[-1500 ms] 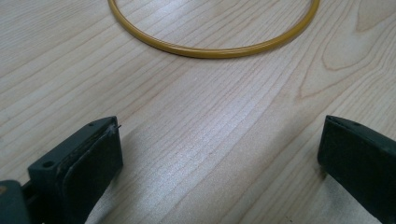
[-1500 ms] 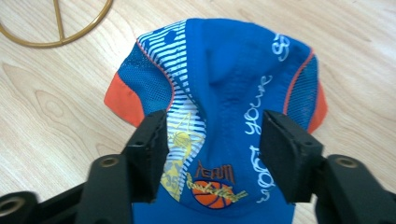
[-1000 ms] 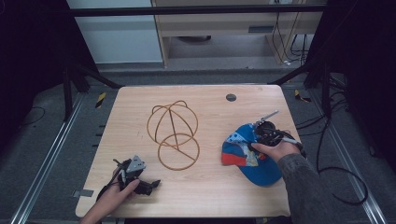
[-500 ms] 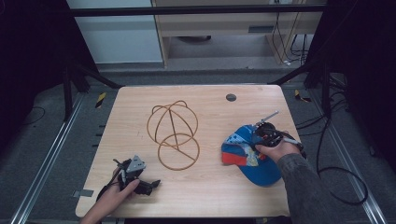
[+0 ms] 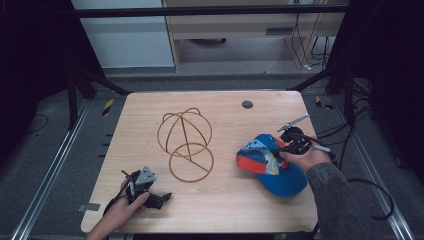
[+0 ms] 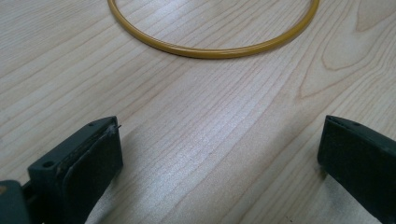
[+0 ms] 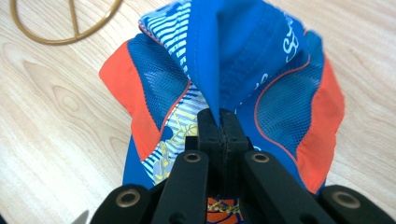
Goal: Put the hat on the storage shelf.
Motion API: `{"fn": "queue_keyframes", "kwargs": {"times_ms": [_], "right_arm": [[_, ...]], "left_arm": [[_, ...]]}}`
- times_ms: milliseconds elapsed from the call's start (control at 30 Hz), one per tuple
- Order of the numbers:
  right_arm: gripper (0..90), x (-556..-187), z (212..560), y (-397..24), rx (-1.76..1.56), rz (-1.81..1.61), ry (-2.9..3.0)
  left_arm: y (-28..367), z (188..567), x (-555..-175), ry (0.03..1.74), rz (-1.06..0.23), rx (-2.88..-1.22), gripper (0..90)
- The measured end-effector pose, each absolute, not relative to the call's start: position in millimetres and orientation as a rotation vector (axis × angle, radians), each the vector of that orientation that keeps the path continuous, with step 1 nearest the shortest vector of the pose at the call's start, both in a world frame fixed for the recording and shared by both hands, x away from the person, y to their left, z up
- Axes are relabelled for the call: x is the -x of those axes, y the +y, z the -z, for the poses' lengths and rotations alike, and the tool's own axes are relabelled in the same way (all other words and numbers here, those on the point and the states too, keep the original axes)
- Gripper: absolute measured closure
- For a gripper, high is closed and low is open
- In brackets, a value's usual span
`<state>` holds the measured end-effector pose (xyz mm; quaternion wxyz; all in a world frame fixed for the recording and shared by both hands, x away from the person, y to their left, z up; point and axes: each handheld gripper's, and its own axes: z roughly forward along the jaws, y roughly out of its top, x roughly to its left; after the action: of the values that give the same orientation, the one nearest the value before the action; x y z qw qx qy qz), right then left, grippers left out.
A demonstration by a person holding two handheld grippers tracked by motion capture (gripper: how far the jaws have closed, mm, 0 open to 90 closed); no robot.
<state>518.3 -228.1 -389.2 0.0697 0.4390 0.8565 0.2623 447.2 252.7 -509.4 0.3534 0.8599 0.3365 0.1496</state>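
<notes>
Right tool [image 7: 219, 122] jaws have just closed and now pinch a fold of the cap [image 5: 272, 165], lifting it slightly off the tabletop [image 5: 225, 200]. Left tool [image 6: 219, 154] rests spread near the wire stand [image 5: 187, 142]. Grasp appears secured; transfer to the stand likely follows.

High view looks down on the whole table [image 5: 220, 210] — both gripper views skim its wood, close up.
</notes>
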Motion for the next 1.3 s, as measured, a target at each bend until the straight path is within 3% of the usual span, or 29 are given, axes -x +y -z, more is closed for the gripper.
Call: {"fn": "queue_keyframes", "kwargs": {"times_ms": [1300], "right_arm": [[90.0,-512.2,312.1,-232.2,-1.2,-0.911,2.493]], "left_arm": [[252.5,509.6,-447.3,0.87,-0.39,-2.218,0.0]]}}
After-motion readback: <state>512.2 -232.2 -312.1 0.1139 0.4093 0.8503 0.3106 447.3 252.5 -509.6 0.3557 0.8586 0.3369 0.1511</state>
